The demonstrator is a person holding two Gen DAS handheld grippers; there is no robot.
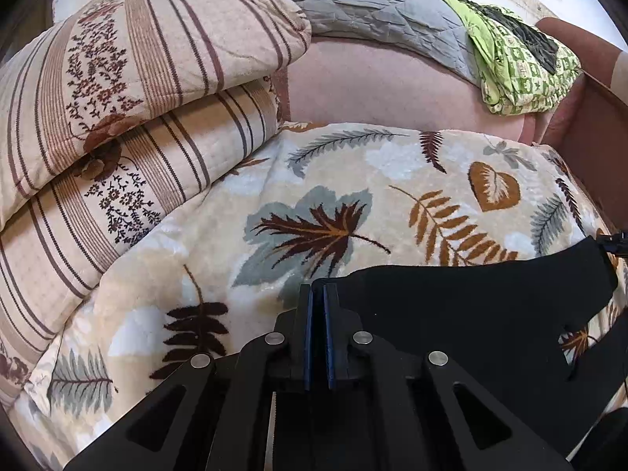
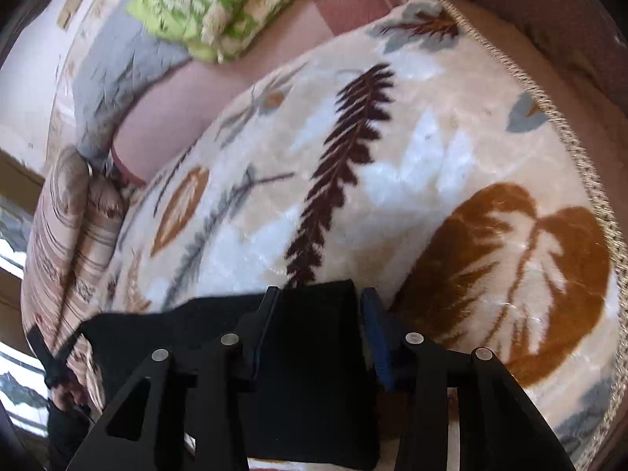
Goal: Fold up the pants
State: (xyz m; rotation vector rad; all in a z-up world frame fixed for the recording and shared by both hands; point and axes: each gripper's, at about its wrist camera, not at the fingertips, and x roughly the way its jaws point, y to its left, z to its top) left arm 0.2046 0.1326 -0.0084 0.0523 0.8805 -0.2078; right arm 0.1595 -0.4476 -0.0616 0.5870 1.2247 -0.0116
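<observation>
Black pants [image 1: 471, 314]: spread low on the leaf-print blanket [image 1: 353, 180], stretched between both grippers
Left gripper [image 1: 318, 294]: fingers clenched tight on the pants edge
Right gripper [image 2: 320, 294]: fingers spread wider, thick wad of pants [image 2: 314, 353] sitting between them
Behind: striped quilt [image 1: 117, 98], green bundle [image 1: 518, 66], grey pillow [image 1: 373, 0]

Pink bed [image 1: 392, 86] carries leaf-print blanket [image 1: 353, 180], striped folded quilts [image 1: 117, 98], grey pillow [image 1: 373, 4], green patterned cloth [image 1: 522, 74]; black pants [image 1: 490, 306] on blanket
</observation>
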